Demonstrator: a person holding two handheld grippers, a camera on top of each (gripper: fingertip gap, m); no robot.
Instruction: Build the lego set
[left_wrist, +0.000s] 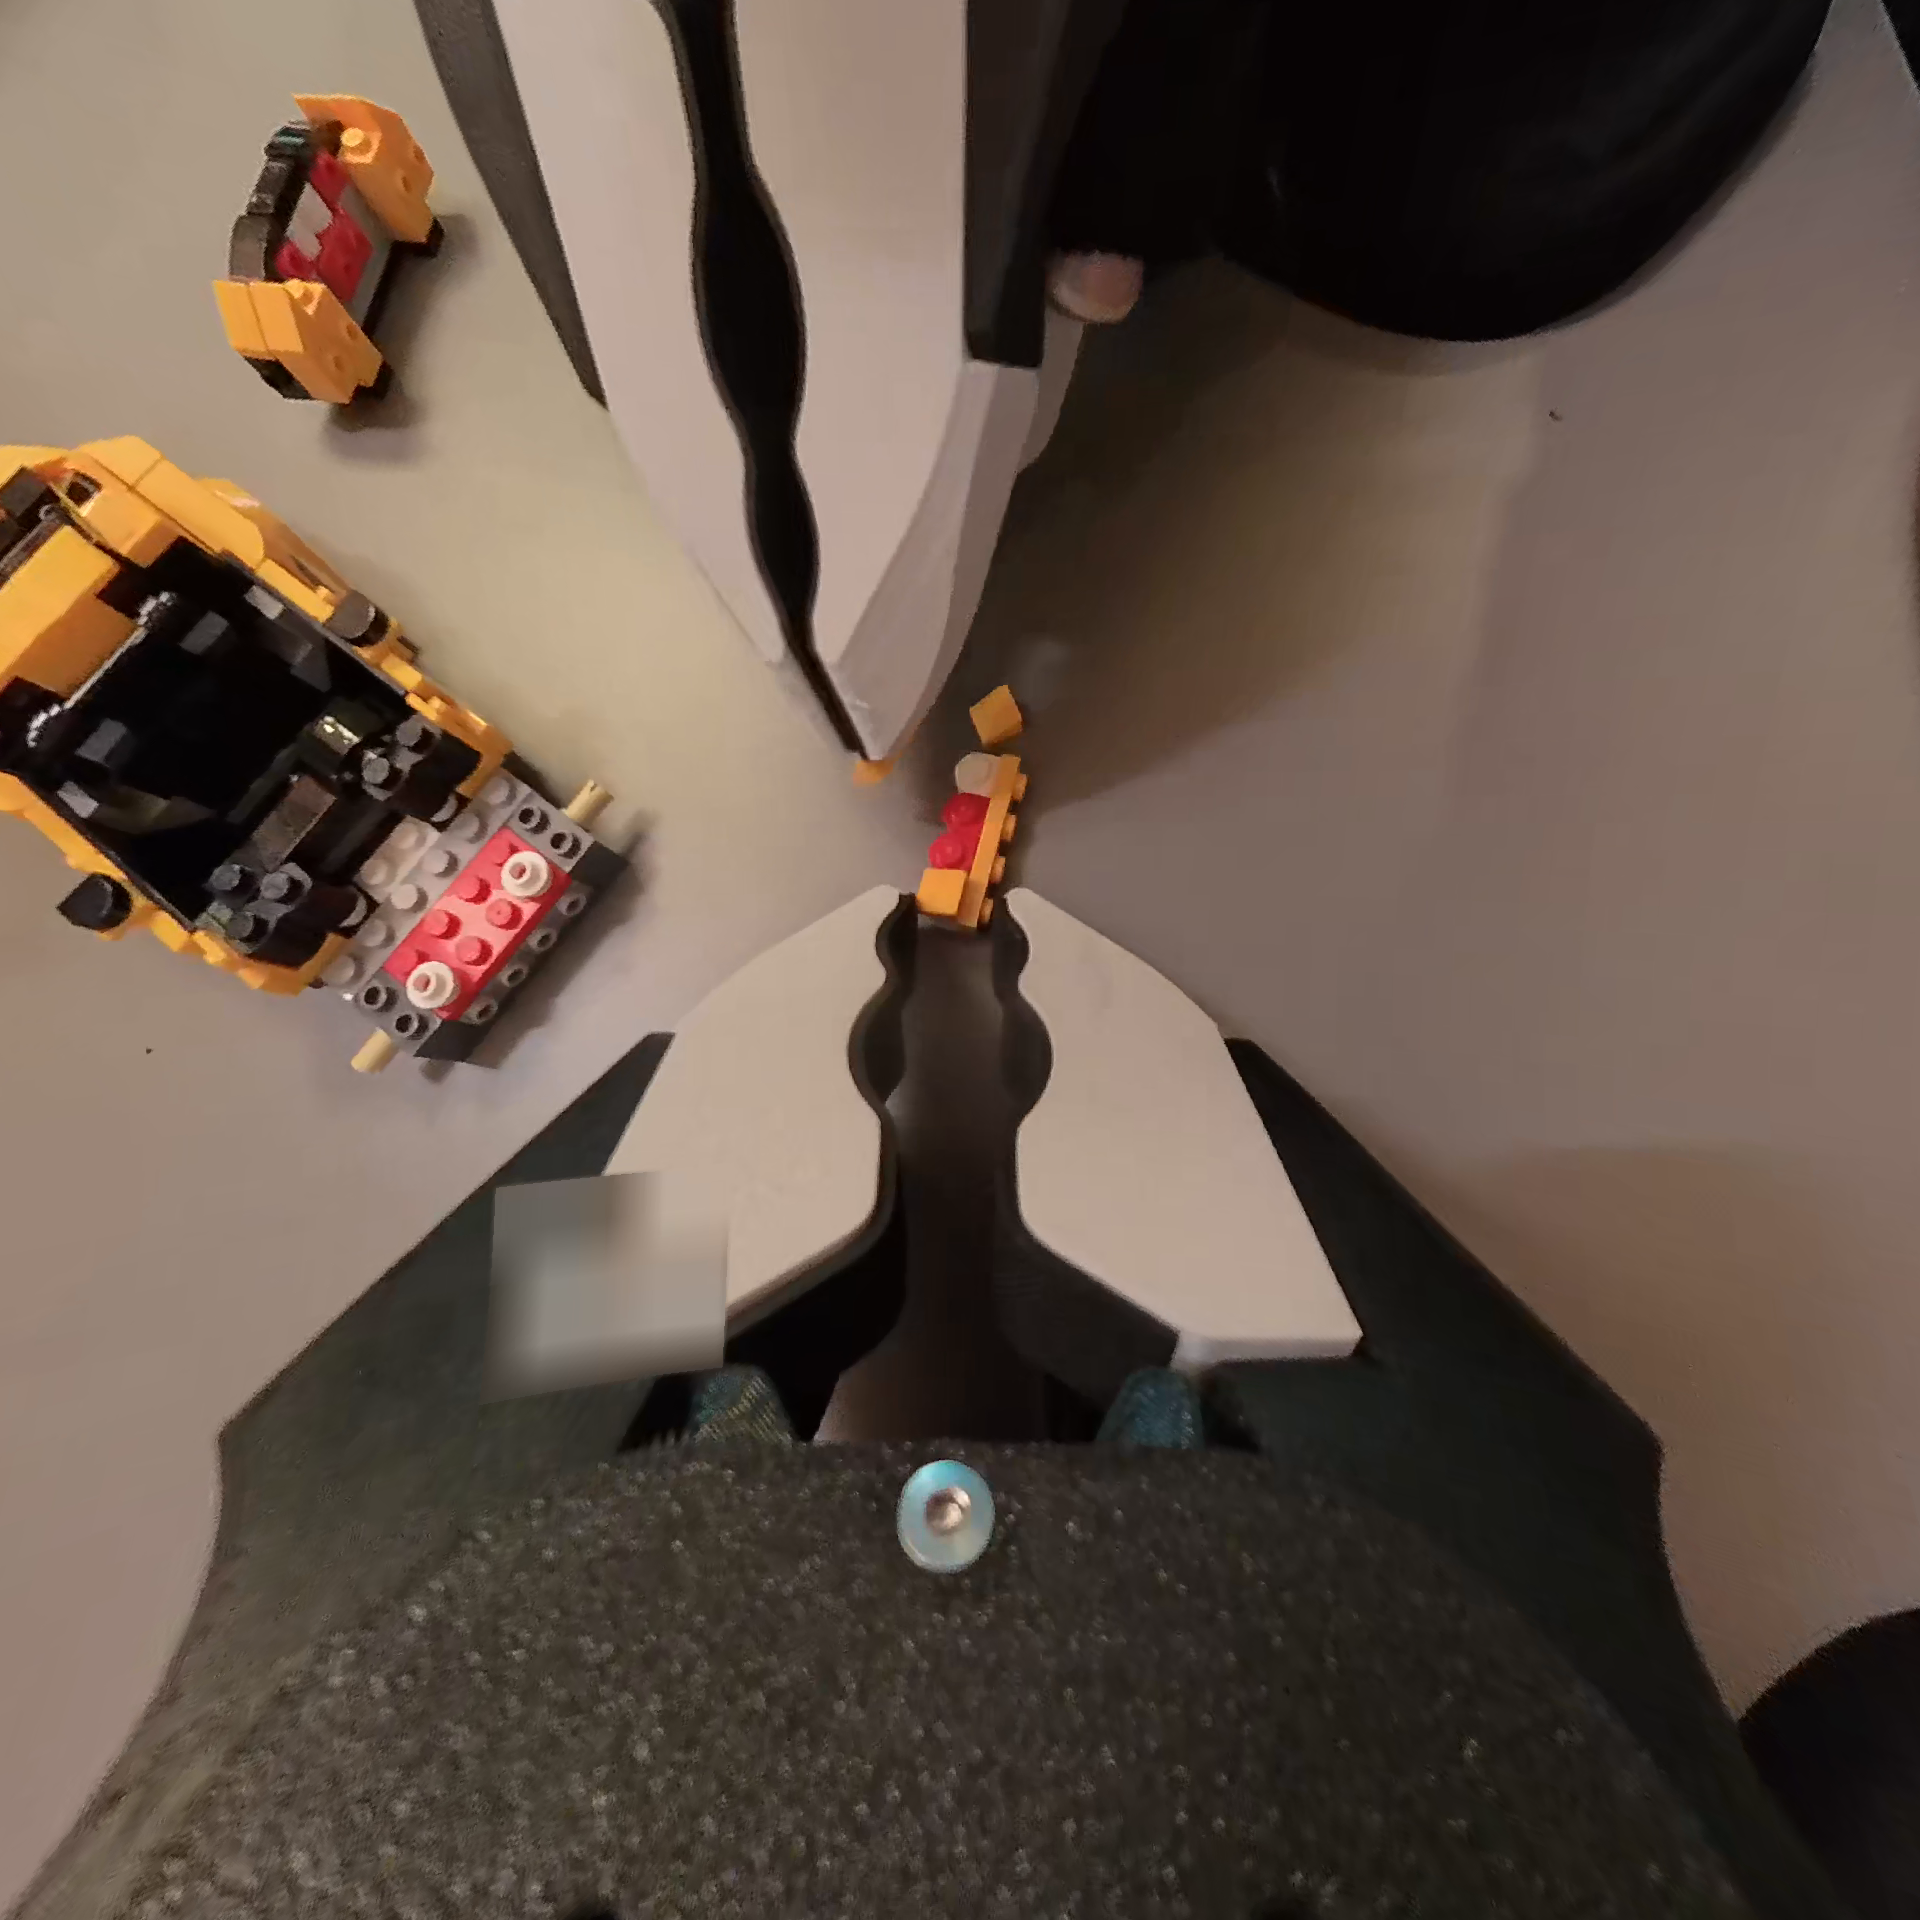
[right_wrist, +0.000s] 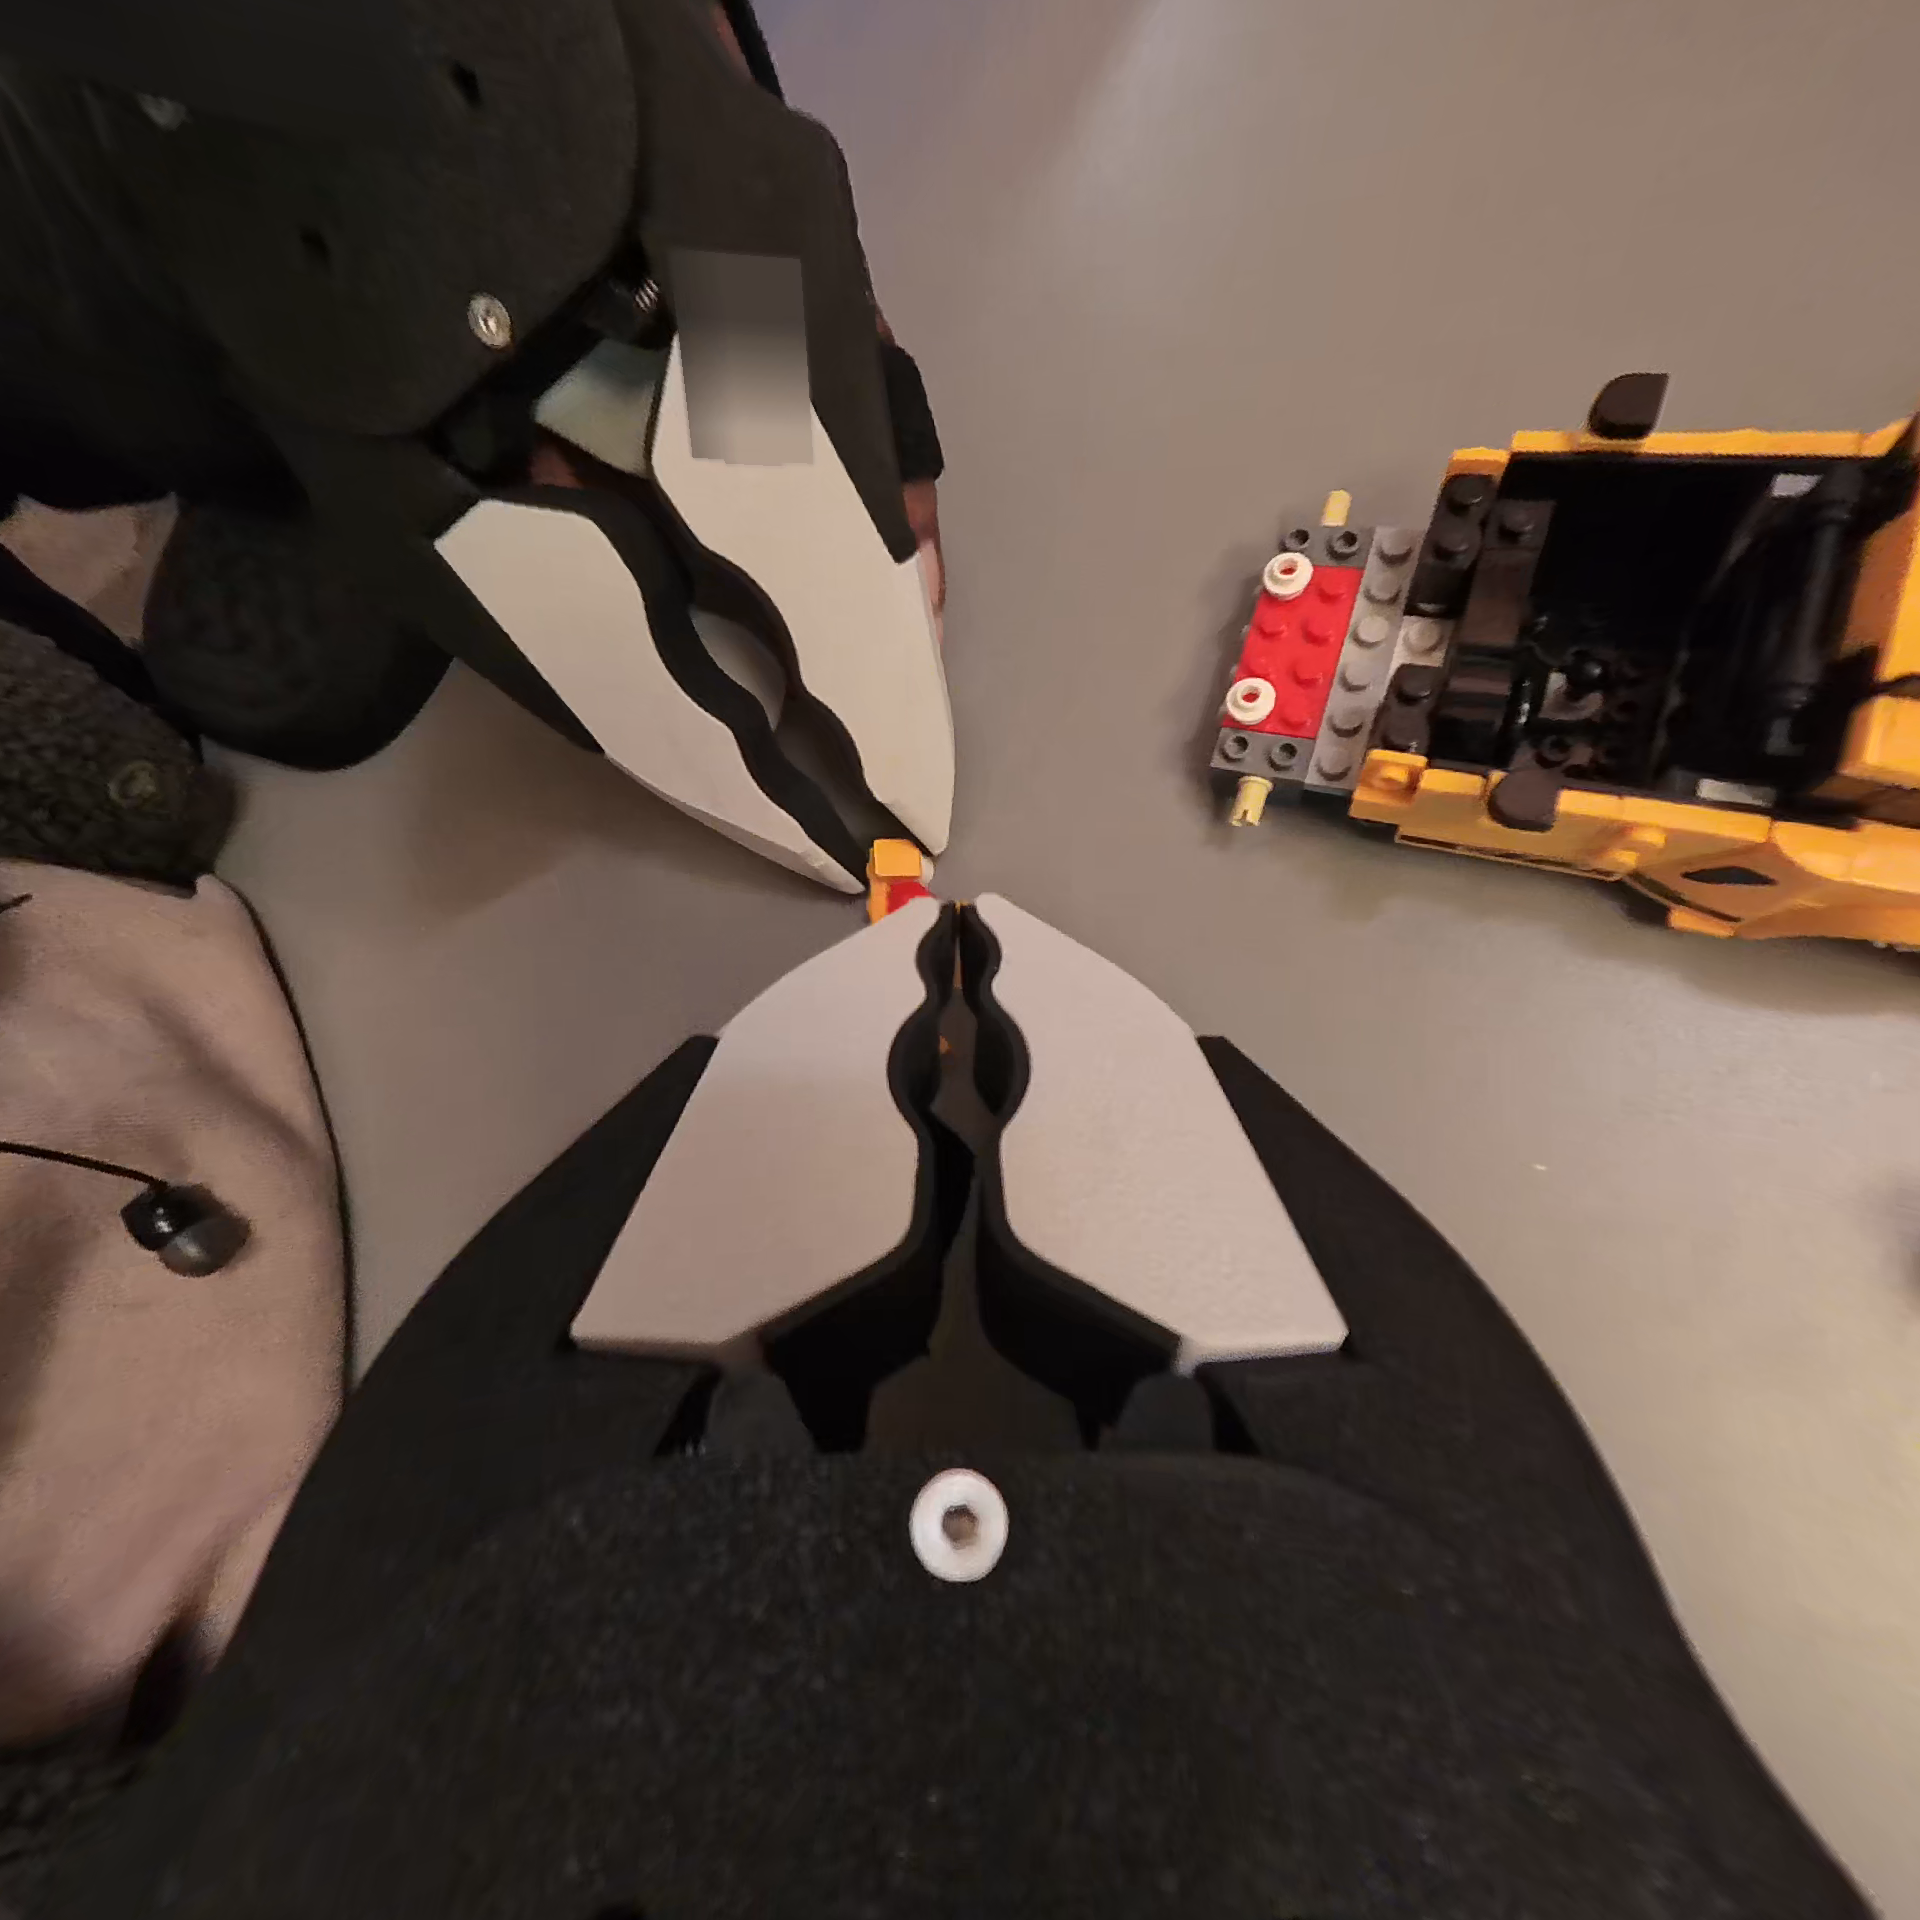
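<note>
On the grey worktop (left_wrist: 1455, 727) sits a large yellow-and-black brick-built vehicle body (left_wrist: 197, 727), its red-studded end toward the claws, with a smaller yellow, black and red brick sub-assembly (left_wrist: 322, 244) well apart. The left claw (left_wrist: 951, 904) is clamped on a slim yellow plate with red studs (left_wrist: 971, 831). Tip-to-tip opposite it, the right claw (right_wrist: 958, 906) is pinched on a tiny yellow piece (left_wrist: 871, 770).

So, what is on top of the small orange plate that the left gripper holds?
On the small orange plate sit red studs, a whitish round piece and an orange block. The left gripper covers its near end, so anything there is hidden.
</note>
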